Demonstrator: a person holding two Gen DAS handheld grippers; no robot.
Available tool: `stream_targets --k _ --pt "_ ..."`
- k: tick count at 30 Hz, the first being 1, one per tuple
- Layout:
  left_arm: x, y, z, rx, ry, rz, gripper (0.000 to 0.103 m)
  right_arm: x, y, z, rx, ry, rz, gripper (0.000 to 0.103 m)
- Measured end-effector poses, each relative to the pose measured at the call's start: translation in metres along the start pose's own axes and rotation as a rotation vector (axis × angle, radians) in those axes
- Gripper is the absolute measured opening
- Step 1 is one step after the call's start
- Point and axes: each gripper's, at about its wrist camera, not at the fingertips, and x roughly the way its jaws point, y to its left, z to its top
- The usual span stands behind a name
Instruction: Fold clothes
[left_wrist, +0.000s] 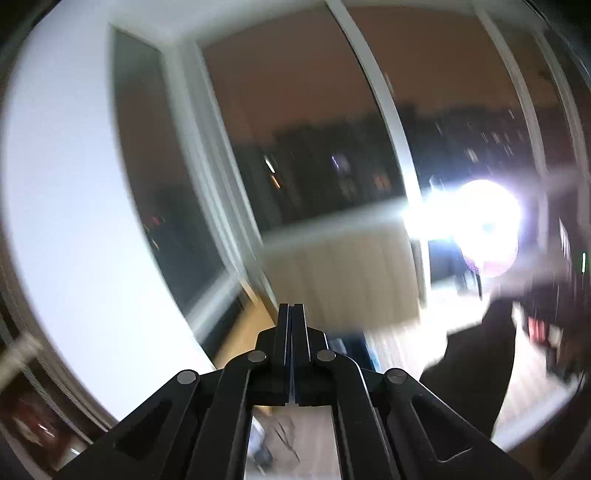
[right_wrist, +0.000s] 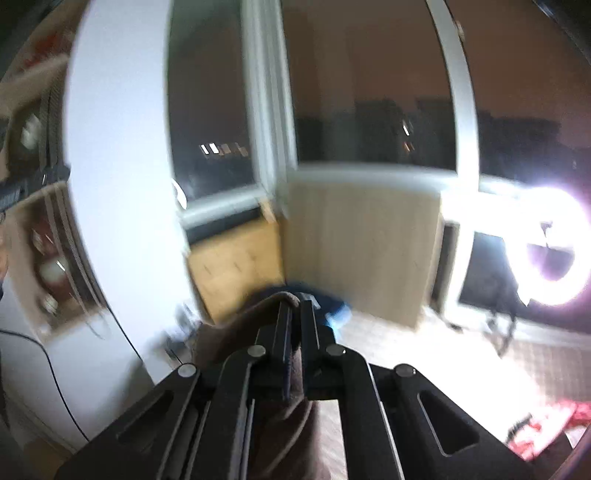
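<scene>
In the right wrist view my right gripper (right_wrist: 295, 304) is shut on a brown garment (right_wrist: 280, 424). The cloth wraps over the left fingertip, runs between the two fingers and hangs down under the gripper. My left gripper (left_wrist: 292, 308) is held up in the air, its fingers (left_wrist: 282, 332) pressed together, and no cloth shows between them. A dark hanging piece of cloth (left_wrist: 476, 373) shows at the lower right of the left wrist view, apart from the left gripper. Both views are motion-blurred.
Large dark windows (left_wrist: 314, 158) with white frames fill the background. A bright ring light (right_wrist: 554, 251) glares at the right. A white pillar (right_wrist: 118, 184) stands at the left, with a pale wooden panel (right_wrist: 362, 251) below the window and a red patterned item (right_wrist: 546, 428) on the floor.
</scene>
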Motion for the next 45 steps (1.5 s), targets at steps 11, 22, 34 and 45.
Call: stream_targets --k 11,22,34,45 --pt "0.199 -0.177 -0.245 0.089 0.548 -0.553 0.004 0.045 -0.168 -0.185 0.248 0.388 -0.257 0.004" --pt "0.265 -0.230 -0.266 0.135 0.714 -0.793 0.035 0.041 -0.211 -0.279 0.379 0.509 -0.276 0.004" --pt "0.269 -0.250 -0.278 0.214 0.742 -0.790 0.033 0.055 -0.212 -0.279 0.369 0.535 -0.268 0.004" --pt "0.230 -0.232 -0.264 0.105 0.621 -0.805 0.006 0.044 -0.198 -0.269 0.338 0.510 -0.283 0.004"
